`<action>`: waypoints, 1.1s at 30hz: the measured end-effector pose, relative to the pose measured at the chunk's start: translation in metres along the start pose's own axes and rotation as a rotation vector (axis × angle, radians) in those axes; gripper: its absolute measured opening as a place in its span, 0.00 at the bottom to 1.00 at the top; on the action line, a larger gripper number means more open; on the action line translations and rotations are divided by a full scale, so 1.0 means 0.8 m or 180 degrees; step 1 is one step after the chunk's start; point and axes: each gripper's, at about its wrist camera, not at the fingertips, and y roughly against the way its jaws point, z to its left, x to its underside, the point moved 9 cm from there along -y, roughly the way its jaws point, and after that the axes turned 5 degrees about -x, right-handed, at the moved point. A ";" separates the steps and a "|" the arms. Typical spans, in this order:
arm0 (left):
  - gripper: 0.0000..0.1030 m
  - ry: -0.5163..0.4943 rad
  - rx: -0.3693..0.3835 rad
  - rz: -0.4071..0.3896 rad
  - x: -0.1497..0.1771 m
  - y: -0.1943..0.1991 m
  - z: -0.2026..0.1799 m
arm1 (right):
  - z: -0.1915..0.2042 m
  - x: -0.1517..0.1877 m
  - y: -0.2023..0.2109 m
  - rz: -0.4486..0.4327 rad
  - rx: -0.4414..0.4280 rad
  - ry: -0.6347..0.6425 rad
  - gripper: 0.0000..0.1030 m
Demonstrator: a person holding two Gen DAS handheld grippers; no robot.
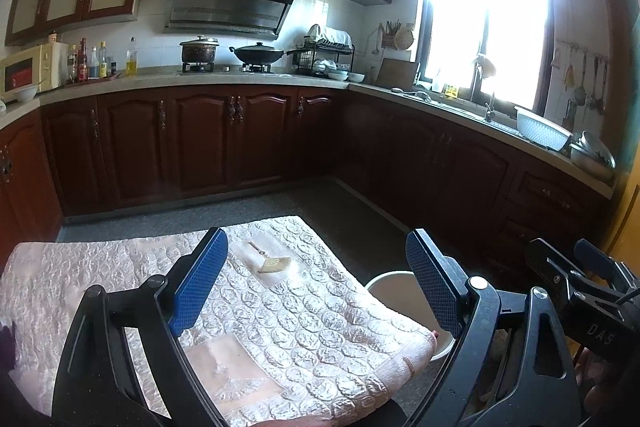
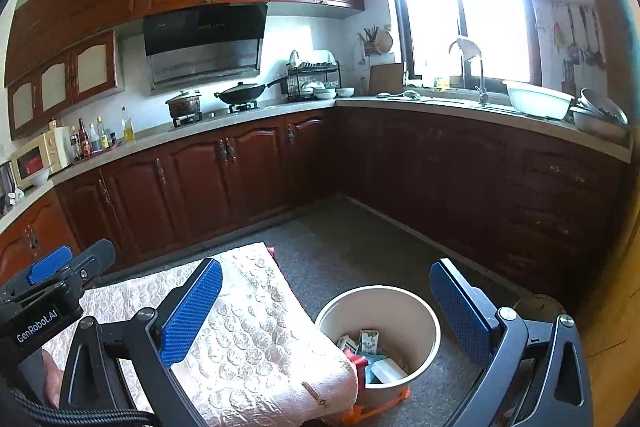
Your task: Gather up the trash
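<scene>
A white round bin [image 2: 420, 311] stands on the floor beside a low table covered with a pink quilted cloth [image 2: 256, 339]. It holds small cartons [image 2: 362, 341], a red wrapper and a white box. Its rim also shows in the left wrist view [image 1: 386, 281]. My left gripper [image 1: 316, 287] is open and empty above the cloth [image 1: 304, 323]. My right gripper [image 2: 326, 311] is open and empty, over the cloth's right edge and the bin. No loose trash shows on the cloth; only a printed fan motif [image 1: 272, 265] marks it.
Dark wood cabinets [image 2: 240, 179] line the back and right walls under a counter with a stove, pots [image 2: 184, 105], bottles, a microwave [image 2: 38, 159], a dish rack and a sink [image 2: 480, 99]. Grey floor [image 2: 352, 247] lies between the table and cabinets. An orange object [image 2: 376, 409] lies at the bin's base.
</scene>
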 end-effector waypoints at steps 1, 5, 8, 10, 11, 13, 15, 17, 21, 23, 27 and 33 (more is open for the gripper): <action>0.88 0.0001 0.0004 -0.0001 0.000 0.000 0.000 | 0.000 0.000 0.000 -0.0002 0.0000 0.0005 1.00; 0.88 0.0002 -0.0003 -0.0005 0.001 0.001 0.001 | 0.001 -0.001 -0.001 0.0005 0.0001 0.0015 1.00; 0.88 -0.0005 -0.0026 -0.0007 0.000 0.000 0.002 | 0.002 0.001 -0.002 0.0023 -0.0009 0.0009 1.00; 0.88 -0.0003 -0.0035 -0.0004 -0.001 0.000 0.002 | 0.002 0.001 -0.002 0.0028 -0.0012 0.0006 1.00; 0.88 -0.0003 -0.0036 -0.0006 -0.001 0.000 0.002 | 0.002 0.001 -0.002 0.0029 -0.0014 0.0008 1.00; 0.88 -0.0008 -0.0038 -0.0004 0.000 0.000 0.002 | 0.002 0.001 -0.002 0.0025 -0.0013 0.0012 1.00; 0.88 -0.0010 -0.0050 -0.0007 0.000 0.000 0.002 | 0.002 0.001 -0.002 0.0031 -0.0014 0.0010 1.00; 0.88 -0.0009 -0.0053 -0.0006 0.001 0.000 0.003 | 0.002 0.001 -0.002 0.0037 -0.0018 0.0003 1.00; 0.88 -0.0014 -0.0074 -0.0007 0.002 0.000 0.002 | 0.001 0.002 -0.004 0.0054 -0.0022 0.0001 1.00; 0.88 -0.0025 -0.0083 -0.0012 0.002 0.000 0.002 | 0.001 0.001 -0.005 0.0057 -0.0027 0.0004 1.00; 0.88 -0.0045 -0.0089 -0.0006 0.003 -0.001 -0.001 | 0.000 0.001 -0.007 0.0067 -0.0032 0.0007 1.00; 0.88 -0.0056 -0.0096 0.0003 0.005 -0.002 -0.003 | 0.001 0.000 -0.007 0.0075 -0.0041 0.0008 1.00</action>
